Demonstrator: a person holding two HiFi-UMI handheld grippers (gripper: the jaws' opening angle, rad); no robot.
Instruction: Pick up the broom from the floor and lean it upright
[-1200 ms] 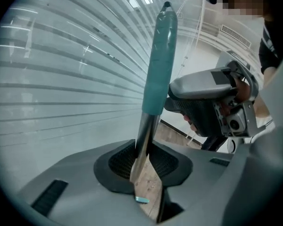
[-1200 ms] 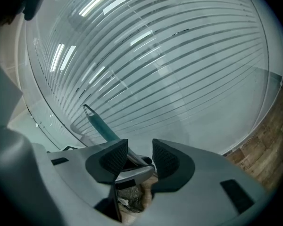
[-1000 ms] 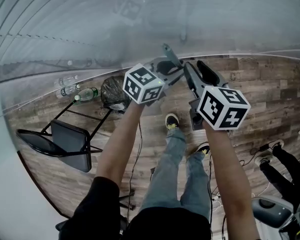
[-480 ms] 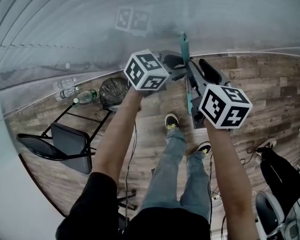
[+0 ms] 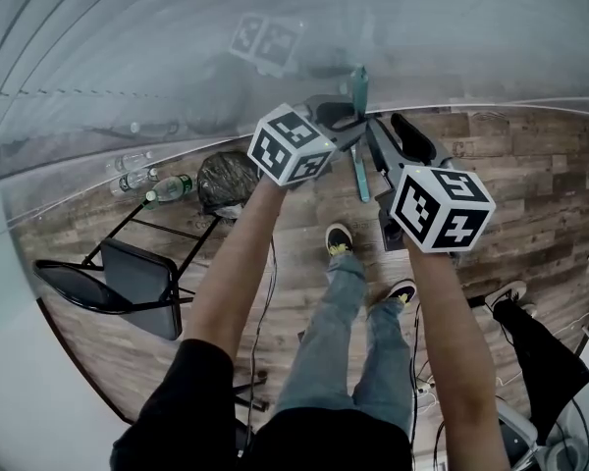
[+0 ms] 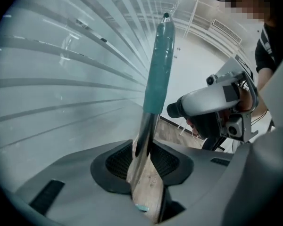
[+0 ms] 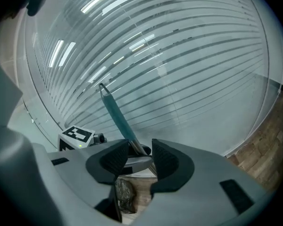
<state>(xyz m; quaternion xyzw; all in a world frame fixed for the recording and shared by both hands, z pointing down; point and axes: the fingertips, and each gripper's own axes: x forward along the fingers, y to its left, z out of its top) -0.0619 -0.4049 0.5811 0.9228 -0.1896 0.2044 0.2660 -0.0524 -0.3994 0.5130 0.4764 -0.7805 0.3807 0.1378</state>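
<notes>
My left gripper point(image 6: 142, 163) has just been easing its jaws a little wider, with the broom point(image 6: 156, 74) between them. The bare metal shaft runs up through the pads, which sit close and appear to touch it on both sides, so I read this as a loosened hold, not a release. My right gripper point(image 7: 139, 158) has its jaws apart, wider than the shaft, which shows in the gap at their tips (guarding, I would say, not clamping).

The broom's teal grip rises nearly upright, close in front of the striped glass wall point(image 5: 177, 57). Its head is out of view below my hands, so I cannot tell whether it rests on the wooden floor point(image 5: 530, 184). I judge the lift done and the lean about to be handed over to the wall. Loosening too soon could let the handle slide sideways along the glass.

A second ago the head view showed no teal grip standing up, only a tilted grey rod between the grippers. Now the grip stands upright, and my left gripper sits a little nearer the wall.
</notes>
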